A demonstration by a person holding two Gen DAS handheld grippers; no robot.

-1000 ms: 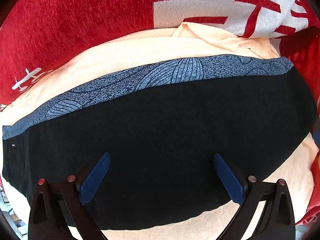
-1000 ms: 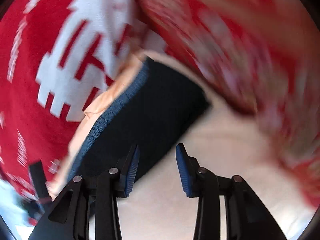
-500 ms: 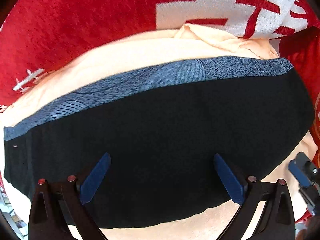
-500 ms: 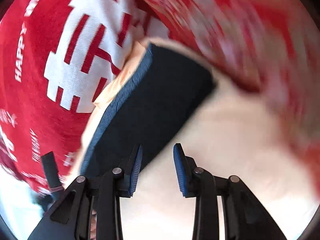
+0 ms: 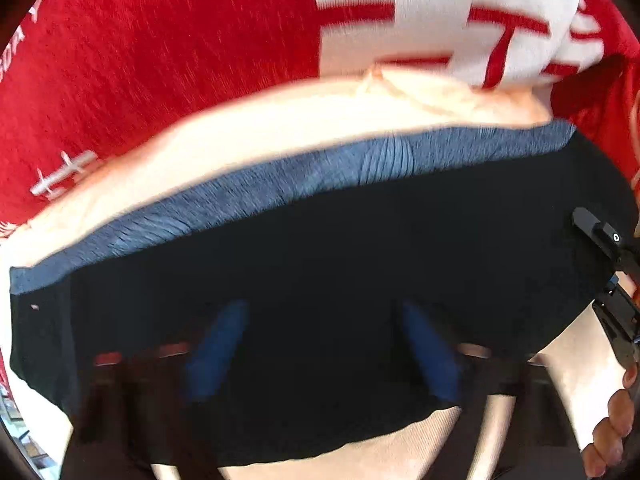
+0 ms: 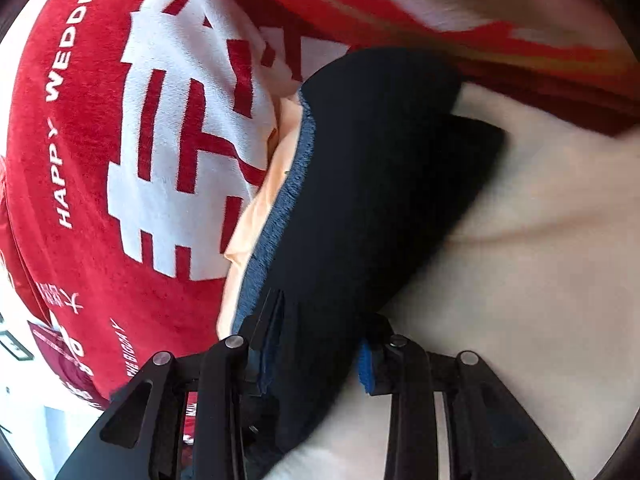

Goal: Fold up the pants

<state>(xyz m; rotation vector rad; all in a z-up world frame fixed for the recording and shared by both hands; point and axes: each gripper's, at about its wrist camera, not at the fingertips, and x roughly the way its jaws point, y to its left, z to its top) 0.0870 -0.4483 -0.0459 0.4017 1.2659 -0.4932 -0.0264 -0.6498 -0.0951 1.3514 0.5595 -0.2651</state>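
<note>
Black pants (image 5: 320, 272) with a blue-grey waistband (image 5: 280, 192) lie flat on a cream cloth (image 5: 260, 132). My left gripper (image 5: 324, 348) points down over their near half. Its blurred blue pads (image 5: 218, 348) are closing but still stand apart, with black cloth beneath them. In the right wrist view the pants (image 6: 380, 180) run up from my right gripper (image 6: 320, 352). Its jaws are closing, and the pants' end by the waistband (image 6: 280, 220) fills the gap between them. That right gripper (image 5: 608, 280) also shows at the right edge of the left wrist view.
A red blanket (image 5: 160, 60) with large white characters (image 6: 180, 160) lies under and beyond the cream cloth (image 6: 520, 260). A person's hand (image 5: 612, 432) holds the right gripper at the lower right. Floor shows past the blanket's left edge (image 6: 24, 420).
The left pads have drawn closer together and the view has blurred. My right gripper has dropped onto the end of the pants and closed around the cloth, coming into the left view.
</note>
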